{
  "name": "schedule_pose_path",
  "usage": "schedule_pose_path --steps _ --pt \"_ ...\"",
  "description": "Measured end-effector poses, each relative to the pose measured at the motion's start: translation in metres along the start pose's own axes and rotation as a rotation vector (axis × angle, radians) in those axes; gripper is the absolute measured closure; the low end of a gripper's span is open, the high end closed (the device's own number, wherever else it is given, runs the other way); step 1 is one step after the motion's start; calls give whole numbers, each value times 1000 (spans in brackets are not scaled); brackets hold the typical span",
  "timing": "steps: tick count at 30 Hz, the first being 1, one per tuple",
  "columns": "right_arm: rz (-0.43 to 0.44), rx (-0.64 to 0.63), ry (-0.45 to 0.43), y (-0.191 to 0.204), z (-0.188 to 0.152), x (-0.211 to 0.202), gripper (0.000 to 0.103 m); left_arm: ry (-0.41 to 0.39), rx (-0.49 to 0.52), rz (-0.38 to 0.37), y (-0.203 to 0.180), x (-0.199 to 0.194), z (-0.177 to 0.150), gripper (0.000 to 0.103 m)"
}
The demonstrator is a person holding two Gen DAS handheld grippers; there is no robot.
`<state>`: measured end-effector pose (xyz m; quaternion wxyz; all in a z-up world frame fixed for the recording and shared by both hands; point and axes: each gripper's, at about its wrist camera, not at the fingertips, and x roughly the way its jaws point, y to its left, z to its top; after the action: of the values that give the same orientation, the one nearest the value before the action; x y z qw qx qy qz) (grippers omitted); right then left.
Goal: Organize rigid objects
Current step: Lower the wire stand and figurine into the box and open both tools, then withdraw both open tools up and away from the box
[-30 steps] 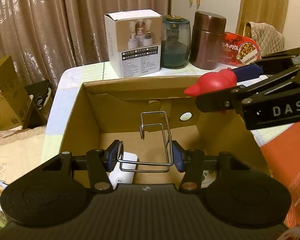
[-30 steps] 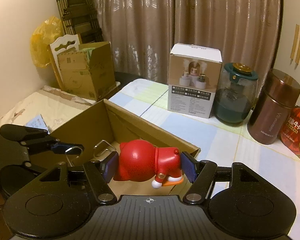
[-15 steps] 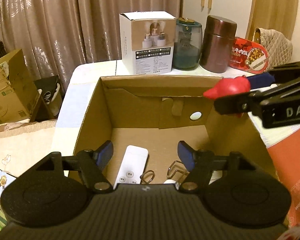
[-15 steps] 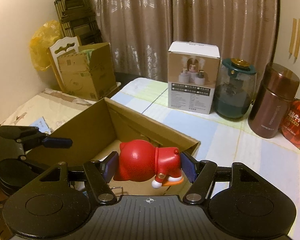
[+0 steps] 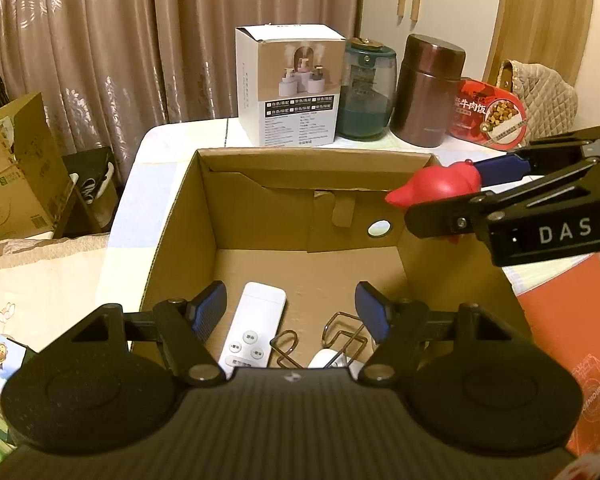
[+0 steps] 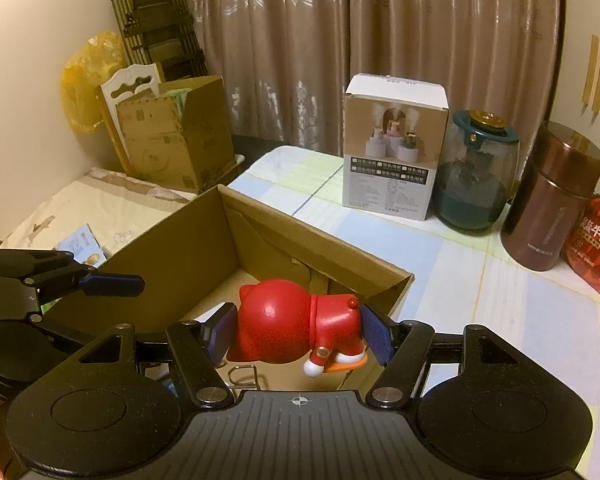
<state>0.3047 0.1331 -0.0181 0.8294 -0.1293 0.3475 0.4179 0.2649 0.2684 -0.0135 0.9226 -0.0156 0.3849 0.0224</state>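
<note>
Inside the cardboard box point(image 5: 180, 232), a wire rack point(image 5: 342, 334) now lies on the floor beside a white remote point(image 5: 256, 326); a second ago the left gripper point(image 5: 290, 306) clamped it. Its jaws have since spread and stand empty above the box. Right gripper point(image 6: 298, 330) clasps a red figurine point(image 6: 296, 322) over the box's near corner, probably next to go in.

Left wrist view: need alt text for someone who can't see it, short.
The left gripper, jaws open and empty, hangs over an open cardboard box holding a white remote and a wire rack. At right, the right gripper holds a red figurine over the box's rim. A white carton, green jar and brown canister stand on the table behind.
</note>
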Motion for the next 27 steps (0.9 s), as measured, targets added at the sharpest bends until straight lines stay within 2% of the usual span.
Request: schedule_pose_path --steps 15,18,22,27 --pt "-1 -16 28 4 -1 9 39 -1 -4 1 3 0 -2 36" --pt "-6 -18 13 4 -1 10 39 -3 -15 5 4 -3 -3 36" --pt "-23 4 -30 4 0 -3 37 -18 -32 18 3 -16 -6 27" --pt "-26 91 -95 1 -8 -44 28 -64 -73 16 1 -52 -12 18"
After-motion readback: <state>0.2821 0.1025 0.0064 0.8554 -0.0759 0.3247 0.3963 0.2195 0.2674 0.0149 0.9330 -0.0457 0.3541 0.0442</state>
